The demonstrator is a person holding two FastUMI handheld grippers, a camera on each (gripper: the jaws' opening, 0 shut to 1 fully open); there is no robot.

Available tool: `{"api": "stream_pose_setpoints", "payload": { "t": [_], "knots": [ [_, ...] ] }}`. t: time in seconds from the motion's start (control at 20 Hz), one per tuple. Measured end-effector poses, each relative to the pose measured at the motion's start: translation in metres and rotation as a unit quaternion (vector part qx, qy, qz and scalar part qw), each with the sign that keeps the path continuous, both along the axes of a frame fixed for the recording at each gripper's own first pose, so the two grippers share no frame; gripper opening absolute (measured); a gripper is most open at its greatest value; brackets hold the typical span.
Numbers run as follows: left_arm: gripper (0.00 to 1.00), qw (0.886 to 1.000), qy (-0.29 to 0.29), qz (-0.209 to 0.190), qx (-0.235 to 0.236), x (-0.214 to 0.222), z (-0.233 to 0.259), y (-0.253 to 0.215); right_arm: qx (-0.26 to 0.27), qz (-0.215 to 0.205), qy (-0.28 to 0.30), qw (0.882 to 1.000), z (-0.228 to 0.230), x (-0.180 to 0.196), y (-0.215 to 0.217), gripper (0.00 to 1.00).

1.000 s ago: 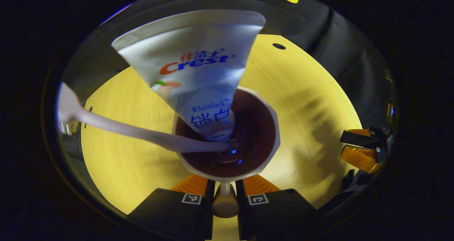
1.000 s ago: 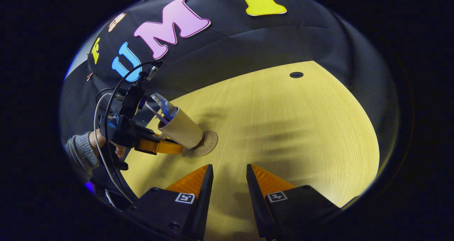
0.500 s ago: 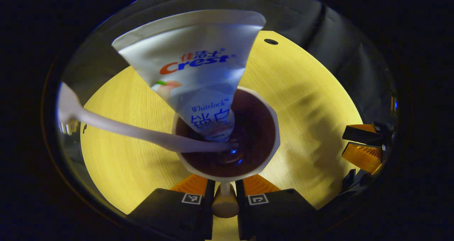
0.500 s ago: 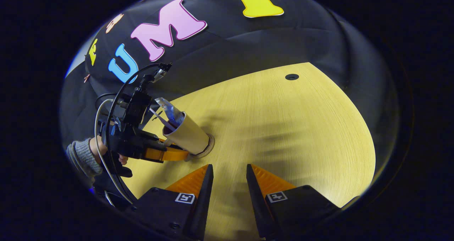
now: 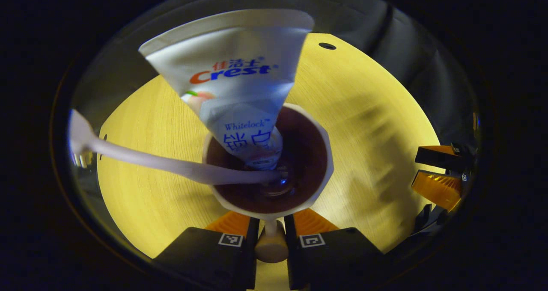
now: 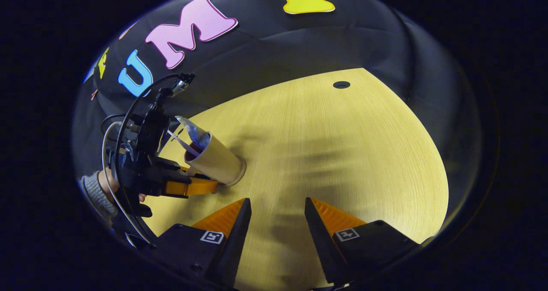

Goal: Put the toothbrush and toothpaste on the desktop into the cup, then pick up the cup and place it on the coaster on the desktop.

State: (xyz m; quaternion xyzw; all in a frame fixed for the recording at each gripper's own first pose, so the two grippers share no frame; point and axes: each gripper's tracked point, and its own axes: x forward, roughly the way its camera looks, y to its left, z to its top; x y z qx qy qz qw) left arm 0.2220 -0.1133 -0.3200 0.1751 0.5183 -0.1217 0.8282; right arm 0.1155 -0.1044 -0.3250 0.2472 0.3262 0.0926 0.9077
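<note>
The left claw [image 5: 271, 233] is closed on the handle of the cup [image 5: 267, 207], both fingers pressing on the small knob-like handle [image 5: 271, 246] at 6 o'clock of the left gripper view. The cup sits just beyond the fingertips, its dark inside open to the camera. The toothpaste tube [image 5: 233, 85] stands in it, cap end down, its wide flat end fanning up toward 12 o'clock. The toothbrush [image 5: 141, 162] also rests in the cup, its stem leaning over the rim toward 9 o'clock. The right claw [image 5: 436, 173] shows at 3 o'clock of this view, above the yellow wooden desk [image 5: 376, 111].

In the right gripper view, the right claw [image 6: 274, 216] is open, its fingers spread apart with nothing between them, hanging over the desk [image 6: 342, 154]. At 9 o'clock the left claw [image 6: 192, 187], held by a hand [image 6: 109, 184] in a grey sleeve [image 6: 94, 194], holds the cup [image 6: 214, 160], whose base rests on the coaster [image 6: 240, 171]; only the coaster's edge shows.
</note>
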Motion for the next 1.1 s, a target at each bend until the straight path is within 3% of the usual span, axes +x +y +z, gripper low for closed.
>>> {"api": "stream_pose_setpoints", "payload": {
  "t": [0.05, 0.1, 0.15, 0.2, 0.25, 0.5, 0.55, 0.6, 0.95, 1.1],
  "knots": [
    [0.34, 1.0, -0.002, 0.001, -0.001, 0.001, 0.0, 0.0, 0.001, -0.001, 0.0, 1.0, 0.001, 0.001, 0.0, 0.78],
    [0.39, 1.0, -0.002, 0.001, -0.004, -0.001, 0.0, -0.001, 0.004, -0.001, -0.002, 1.0, 0.004, 0.001, 0.001, 0.78],
    [0.35, 1.0, -0.004, 0.001, -0.009, -0.003, 0.001, -0.003, 0.006, -0.002, -0.005, 1.0, 0.007, 0.002, 0.002, 0.79],
    [0.43, 1.0, -0.007, 0.004, -0.013, -0.004, 0.002, -0.003, 0.006, -0.001, -0.006, 1.0, 0.007, 0.003, 0.003, 0.79],
    [0.37, 1.0, -0.01, 0.006, -0.016, -0.006, 0.004, -0.003, 0.006, -0.001, -0.006, 1.0, 0.008, 0.003, 0.004, 0.79],
    [0.57, 0.998, -0.06, 0.0, -0.005, -0.002, 0.016, -0.003, 0.003, -0.01, -0.008, 1.0, 0.016, 0.001, 0.006, 0.8],
    [0.59, 0.998, -0.068, -0.004, -0.007, 0.0, 0.015, -0.002, 0.004, -0.011, -0.007, 1.0, 0.018, 0.0, 0.008, 0.82],
    [0.67, 0.997, -0.076, -0.007, -0.01, 0.0, 0.016, -0.004, 0.004, -0.01, -0.005, 1.0, 0.018, -0.001, 0.01, 0.88],
    [0.73, 0.99, -0.135, -0.011, -0.038, -0.024, 0.059, -0.007, -0.003, -0.032, 0.019, 0.999, 0.031, -0.012, 0.01, 0.89],
    [0.73, 0.988, -0.142, -0.007, -0.055, -0.051, 0.078, -0.004, 0.025, -0.034, 0.036, 0.998, 0.042, -0.018, 0.021, 0.89]
  ]
}}
